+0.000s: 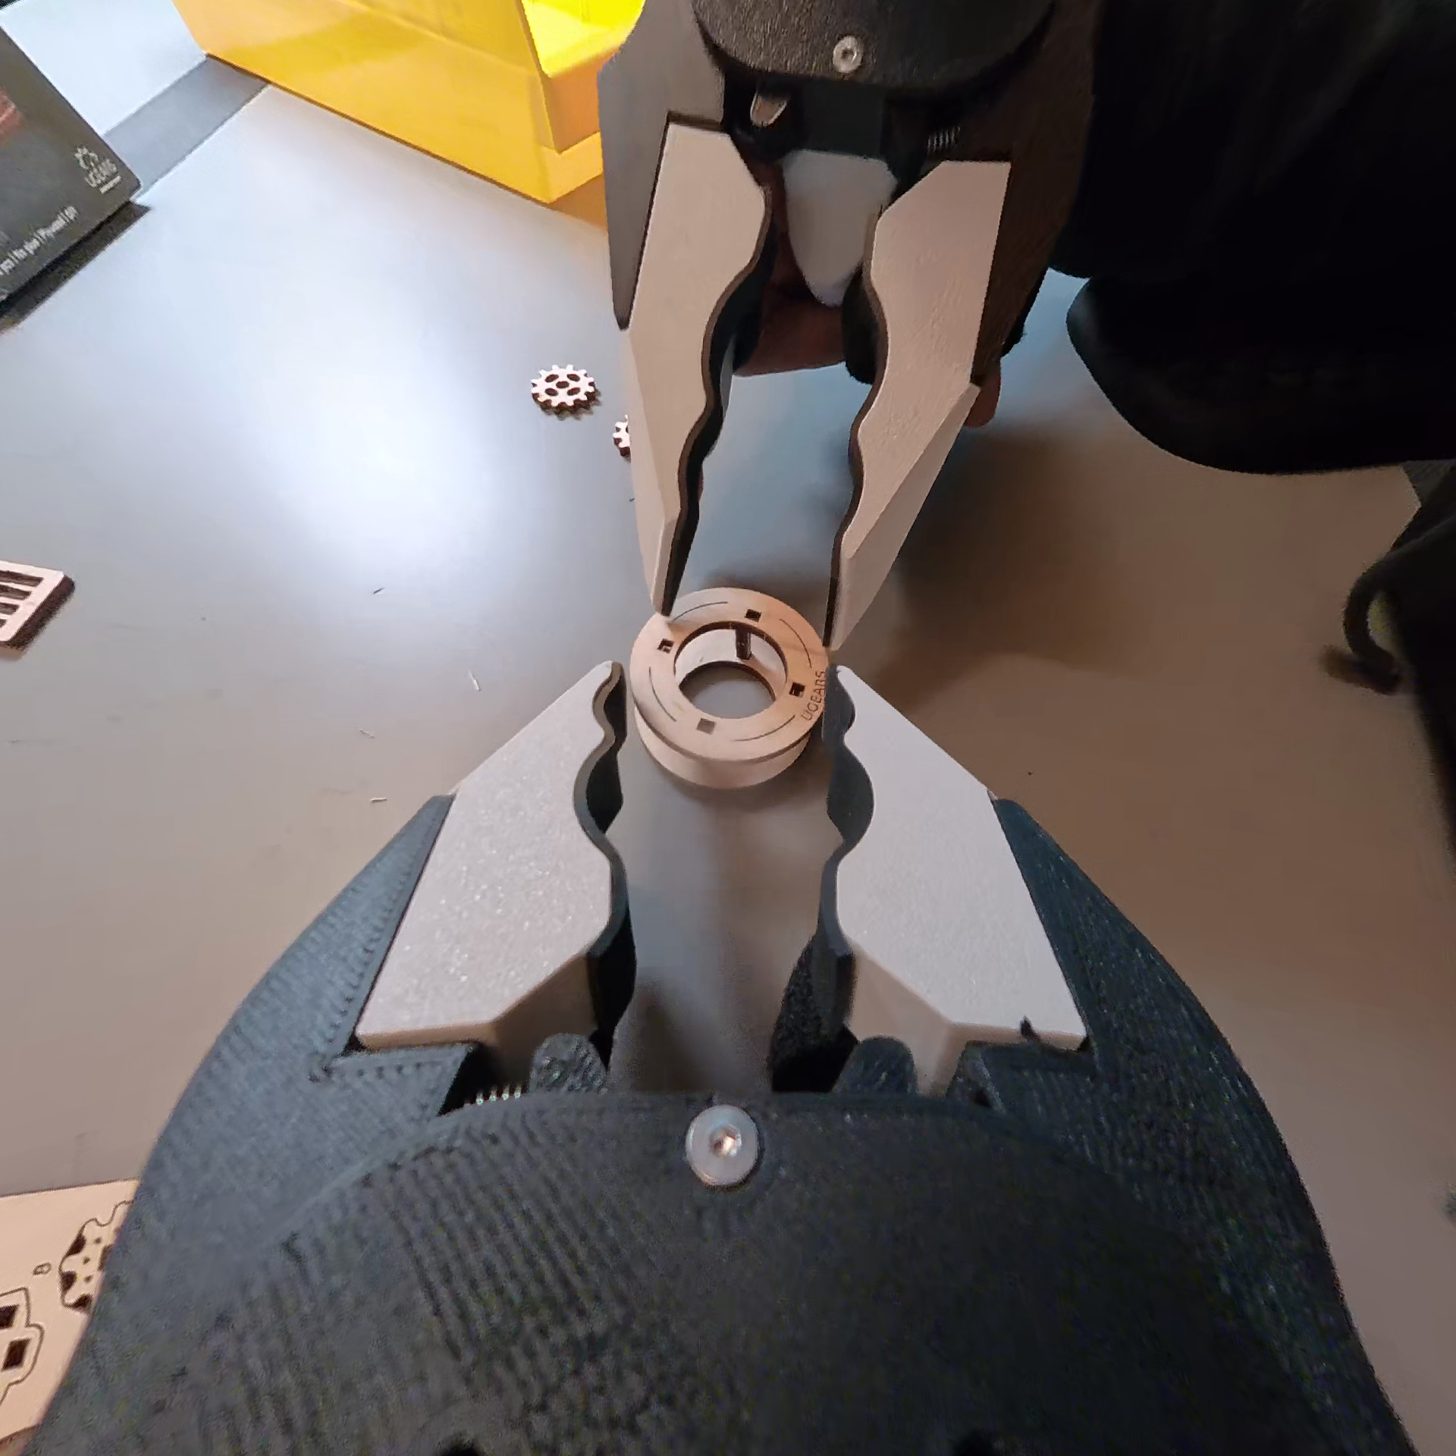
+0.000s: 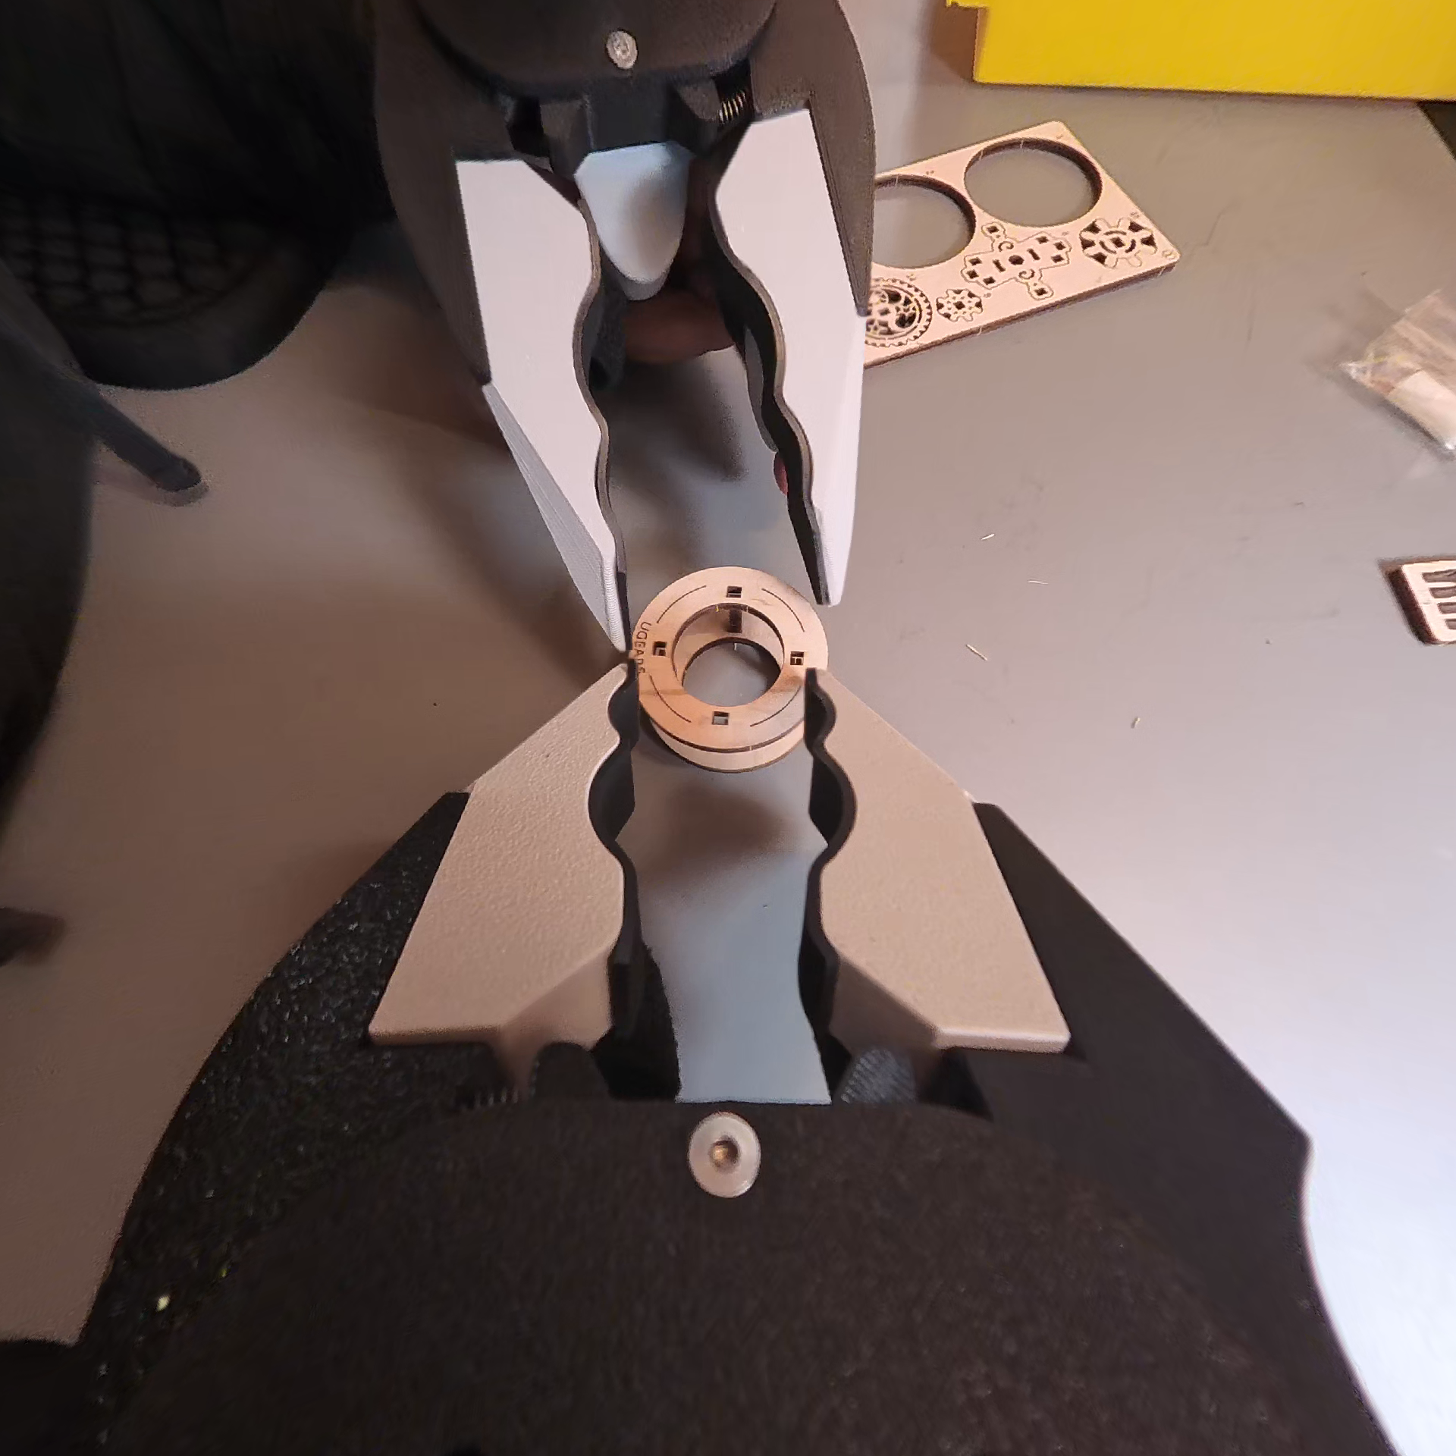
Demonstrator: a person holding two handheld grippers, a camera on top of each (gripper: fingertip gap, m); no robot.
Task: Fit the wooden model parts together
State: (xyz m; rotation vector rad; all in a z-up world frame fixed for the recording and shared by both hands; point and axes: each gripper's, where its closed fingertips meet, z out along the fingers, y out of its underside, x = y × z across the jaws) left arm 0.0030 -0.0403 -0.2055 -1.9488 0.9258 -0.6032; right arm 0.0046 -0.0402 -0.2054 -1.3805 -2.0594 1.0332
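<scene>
On the grey counter (image 1: 276,630) the far left holds a dark box (image 1: 47,181) and a slatted wood piece (image 1: 27,599), with a cut-out sheet (image 1: 47,1276) at the near left corner. A yellow box (image 1: 410,87) stands further back. 1 small gear (image 1: 563,388) lies left of centre, and a 2nd gear (image 1: 622,435) is half hidden behind the right gripper.

At centre sits the wooden spool (image 1: 729,689), 2 rings stacked flat on the counter, with a round hole through the middle and small square slots in its top face.

The left gripper (image 1: 729,685) comes from the near side, its fingers (image 1: 607,693) touching the spool's 2 sides, moderately spread to the spool's width. The right gripper (image 1: 748,622) faces it from the far side, its fingers (image 1: 670,583) against the spool's far rim, likewise parted to that width.

In the right wrist view the spool (image 2: 729,681) sits between the right gripper (image 2: 721,677) and left gripper (image 2: 721,611). To the right lie the sheet (image 2: 1024,236), a plastic bag (image 2: 1410,362) and the slatted piece (image 2: 1430,599).
</scene>
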